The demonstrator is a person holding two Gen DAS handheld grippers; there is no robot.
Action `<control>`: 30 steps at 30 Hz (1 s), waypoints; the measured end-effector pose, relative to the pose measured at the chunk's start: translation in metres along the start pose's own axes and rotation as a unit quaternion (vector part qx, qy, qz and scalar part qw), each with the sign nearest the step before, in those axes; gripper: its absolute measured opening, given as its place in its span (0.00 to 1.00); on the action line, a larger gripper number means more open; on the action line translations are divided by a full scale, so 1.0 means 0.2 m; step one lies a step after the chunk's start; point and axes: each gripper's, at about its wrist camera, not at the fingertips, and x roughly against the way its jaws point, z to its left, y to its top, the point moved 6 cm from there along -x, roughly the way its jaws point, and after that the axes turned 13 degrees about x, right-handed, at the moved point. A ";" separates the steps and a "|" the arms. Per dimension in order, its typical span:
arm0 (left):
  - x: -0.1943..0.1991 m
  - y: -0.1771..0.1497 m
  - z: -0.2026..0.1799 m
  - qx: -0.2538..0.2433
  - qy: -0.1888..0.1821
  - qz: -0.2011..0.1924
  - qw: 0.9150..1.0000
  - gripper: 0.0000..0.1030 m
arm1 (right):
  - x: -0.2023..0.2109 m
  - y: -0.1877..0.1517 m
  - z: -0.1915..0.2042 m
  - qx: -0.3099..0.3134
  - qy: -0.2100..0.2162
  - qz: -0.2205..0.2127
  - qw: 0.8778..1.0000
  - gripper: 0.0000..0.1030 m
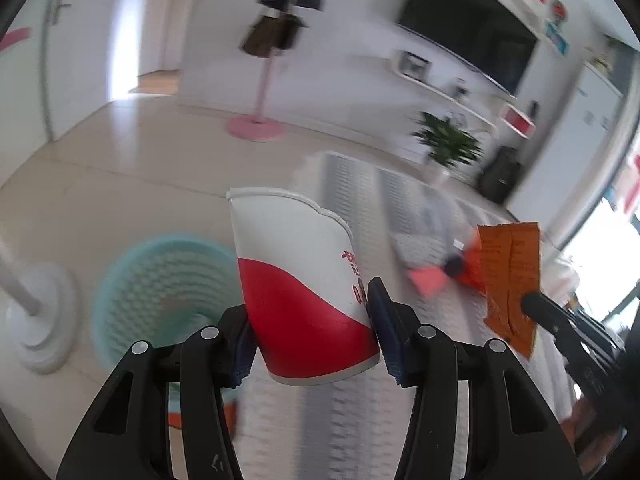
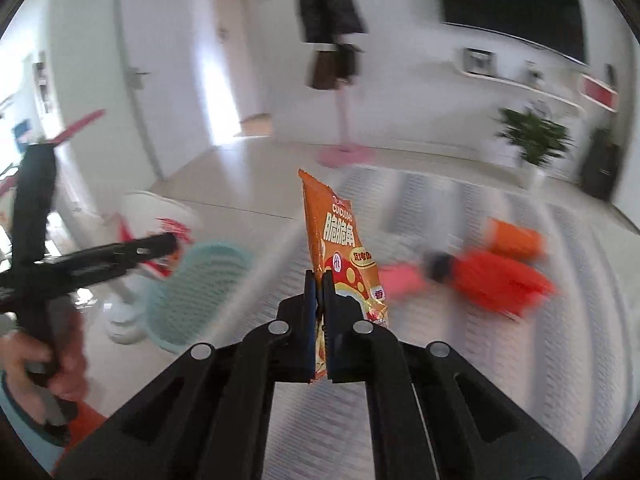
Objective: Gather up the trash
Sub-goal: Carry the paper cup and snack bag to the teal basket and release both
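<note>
My left gripper [image 1: 310, 320] is shut on a red and white paper cup [image 1: 300, 288], held upright above the grey rug. A teal mesh trash basket [image 1: 160, 280] stands on the floor just left of the cup; it also shows in the right wrist view [image 2: 200, 292]. My right gripper [image 2: 319, 284] is shut on an orange snack bag [image 2: 340, 248], which also shows in the left wrist view [image 1: 510, 276]. The left gripper and cup [image 2: 160, 220] show at the left of the right wrist view, beside the basket.
More trash lies on the rug [image 2: 480, 360]: an orange bottle-like item [image 2: 516, 236], a red wrapper [image 2: 500, 280] and a pink piece [image 2: 400, 280]. A white stand base [image 1: 40, 320] sits left of the basket. A pink coat rack [image 1: 256, 126] and a potted plant [image 1: 448, 144] stand beyond.
</note>
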 end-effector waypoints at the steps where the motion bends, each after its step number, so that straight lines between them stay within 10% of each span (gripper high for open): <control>1: 0.00 0.06 0.06 0.009 0.010 -0.002 1.000 0.47 | -0.05 0.06 0.08 0.003 0.021 -0.003 1.000 0.02; 14: -0.25 0.21 0.76 0.132 0.085 0.049 0.986 0.48 | -0.80 0.20 0.65 -0.062 0.204 0.077 0.974 0.02; 30: -0.29 0.19 0.93 0.158 0.095 0.058 0.981 0.63 | -1.19 0.05 0.71 -0.116 0.208 0.152 0.959 0.15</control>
